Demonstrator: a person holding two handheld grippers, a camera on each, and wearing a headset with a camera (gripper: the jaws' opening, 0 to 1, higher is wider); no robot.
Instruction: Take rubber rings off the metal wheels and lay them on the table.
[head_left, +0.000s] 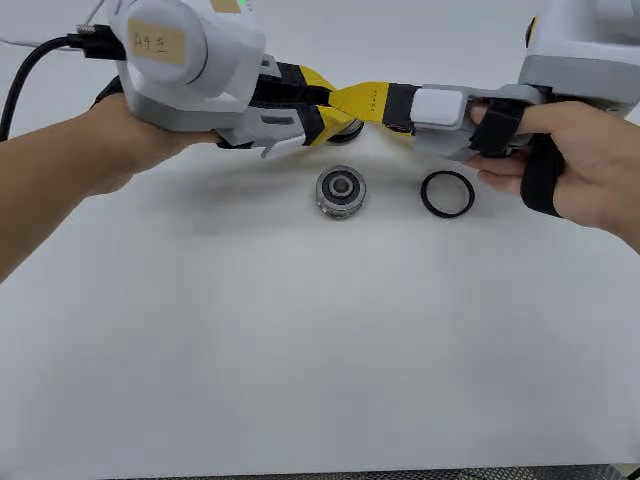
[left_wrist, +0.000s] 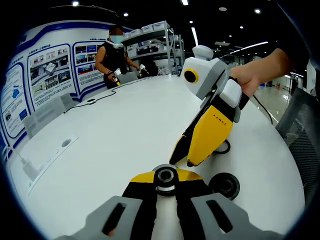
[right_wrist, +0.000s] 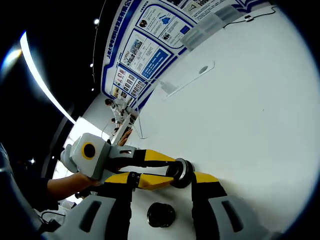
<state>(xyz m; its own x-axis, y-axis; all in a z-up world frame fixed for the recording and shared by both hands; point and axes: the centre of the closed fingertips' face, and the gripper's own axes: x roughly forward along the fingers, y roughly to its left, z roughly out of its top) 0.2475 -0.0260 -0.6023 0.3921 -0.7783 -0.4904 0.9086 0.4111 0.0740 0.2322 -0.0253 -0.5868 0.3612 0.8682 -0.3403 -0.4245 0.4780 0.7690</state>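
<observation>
- Head view: one loose rubber ring (head_left: 447, 193) lies flat on the table (head_left: 300, 350), just to the right of a second wheel (head_left: 341, 190). I count this ring as done.
- The second wheel rests on its side on the table, apart from the loose ring. Its outer band looks dark, so I judge its ring is still fitted. The detail is too small to confirm.
- The left gripper (head_left: 340, 120) has its jaws clamped on the held wheel (left_wrist: 166, 178), which it carries above the table behind the second wheel.
- The right gripper (right_wrist: 175, 180) meets it from the opposite side. In the right gripper view its jaws stand apart, one on each side of the held wheel. I cannot tell whether they pinch the ring or merely flank it.
- Progress estimate: one ring is off and a second removal is in hand. At least one wheel on the table remains to be serviced, so I place the task near the middle.
- Remaining steps, as I judge them: strip the ring from the held wheel and lay it beside the first, then repeat for the second wheel.
- Containers: I identify no tray, bin or box in the work area. The ring and the second wheel lie directly on the bare table.
</observation>
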